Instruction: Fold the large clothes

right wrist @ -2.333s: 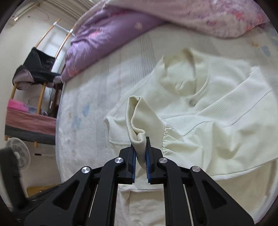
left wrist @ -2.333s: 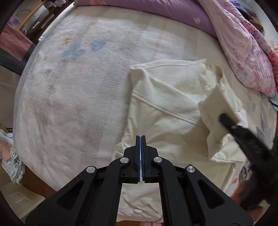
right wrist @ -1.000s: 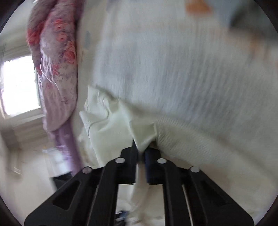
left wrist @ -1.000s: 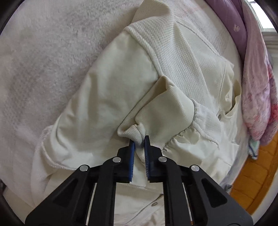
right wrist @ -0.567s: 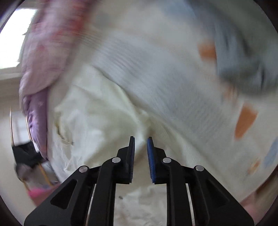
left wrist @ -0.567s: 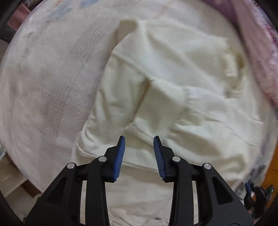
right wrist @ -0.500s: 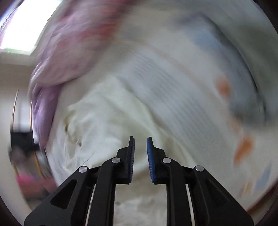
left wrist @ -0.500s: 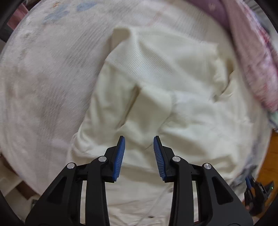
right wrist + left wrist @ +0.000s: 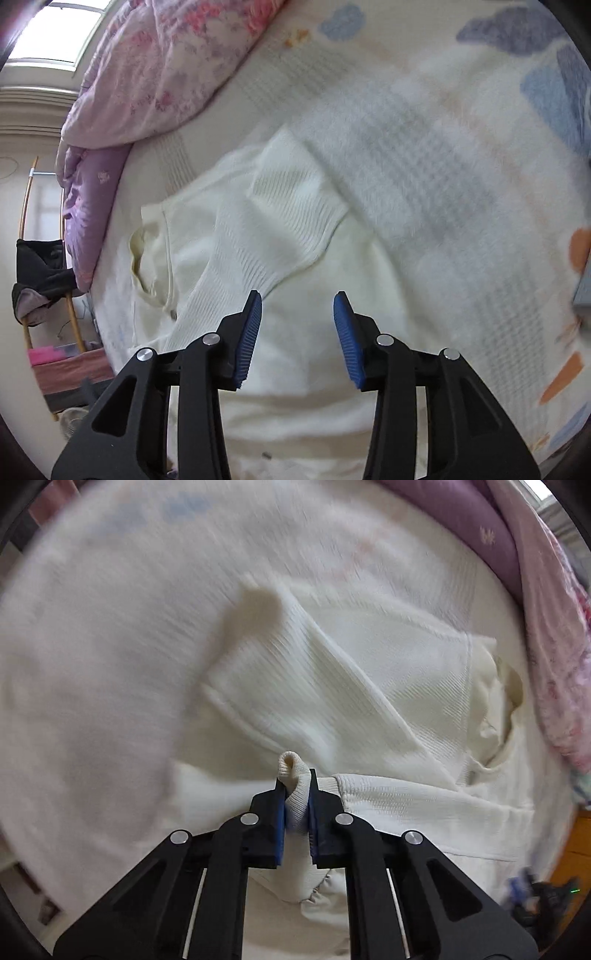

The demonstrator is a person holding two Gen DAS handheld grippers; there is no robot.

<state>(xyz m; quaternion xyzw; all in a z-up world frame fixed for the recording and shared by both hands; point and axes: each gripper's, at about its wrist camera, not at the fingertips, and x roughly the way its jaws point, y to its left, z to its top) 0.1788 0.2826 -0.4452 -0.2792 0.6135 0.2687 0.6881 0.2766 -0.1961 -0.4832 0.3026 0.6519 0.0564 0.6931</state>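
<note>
A cream jacket [image 9: 369,701] lies spread on the bed, its ribbed shoulder panel and collar toward the pillows. My left gripper [image 9: 296,797] points down at it and is shut on a pinched fold of ribbed cuff [image 9: 293,771] that sticks up between the blue pads. In the right wrist view the same cream jacket [image 9: 258,258] lies below my right gripper [image 9: 297,325]. Its jaws are opening, nothing is between them, and they hover over the jacket's plain lower part.
The bed has a pale blanket [image 9: 443,166] with blue and orange patches. A pink floral quilt [image 9: 166,74] and a purple pillow [image 9: 461,524] lie along the far side. A chair with dark clothes [image 9: 37,273] stands beyond the bed; wooden floor [image 9: 576,849] shows at right.
My left gripper let go of one cuff, opened wide, then shut on a cuff fold again. My right gripper released its fold, swung over the jacket and spread its jaws.
</note>
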